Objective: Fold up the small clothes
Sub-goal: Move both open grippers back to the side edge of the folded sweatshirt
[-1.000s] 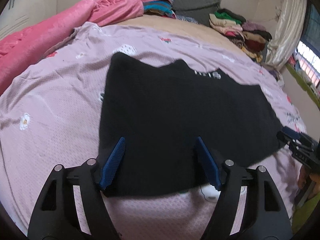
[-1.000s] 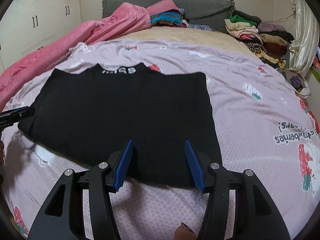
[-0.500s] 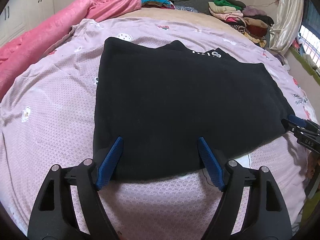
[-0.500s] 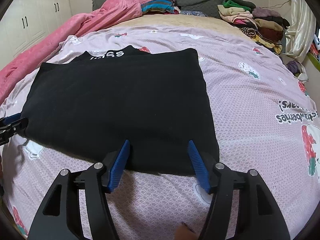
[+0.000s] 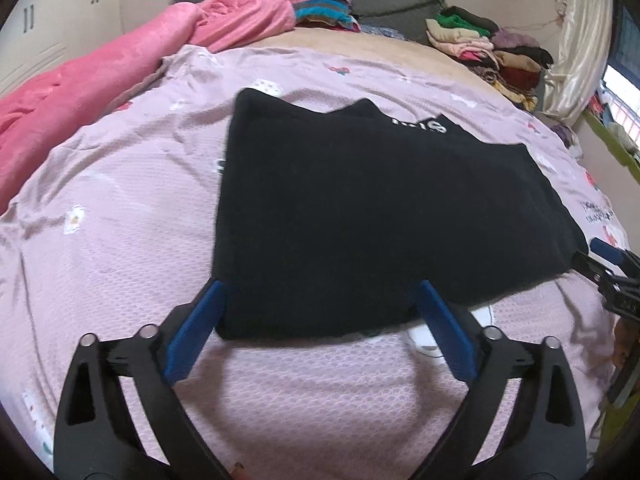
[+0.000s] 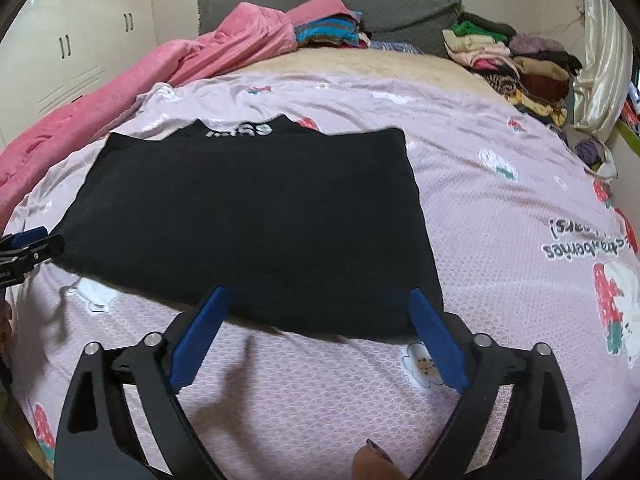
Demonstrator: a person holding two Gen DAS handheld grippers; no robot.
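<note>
**Black garment lies flat, both grippers spreading at its near hem**

A black knit garment (image 5: 360, 208) with white lettering at its collar lies flat on the pale pink patterned bedsheet (image 5: 120, 200), folded into a broad rectangle. In the left wrist view it fills the middle of the frame, collar toward 12 o'clock, near hem toward 6 o'clock.

The left gripper (image 5: 320, 304), black-armed with blue finger pads (image 5: 196, 320), hangs over the near left corner of the garment. Its jaws are opening, already spread wide; the hem edge lies between them, but the pads do not press on it. At 3 o'clock in this view, the tip of the right gripper (image 5: 604, 260) sits just beside the garment's right edge.

In the right wrist view the right gripper (image 6: 318, 304) is likewise opening — spread wide over the near right corner of the garment (image 6: 256, 216), with the hem between the pads and no pinch on the cloth. The left gripper's tip (image 6: 28, 248) shows at 9 o'clock, just beside the garment's left edge.

Toward 11 o'clock a rumpled pink fleece blanket (image 6: 132, 80) runs along the bed's side, and at 1 o'clock a stack of folded clothes (image 6: 512, 60) sits near the grey headboard (image 6: 400, 4).
</note>
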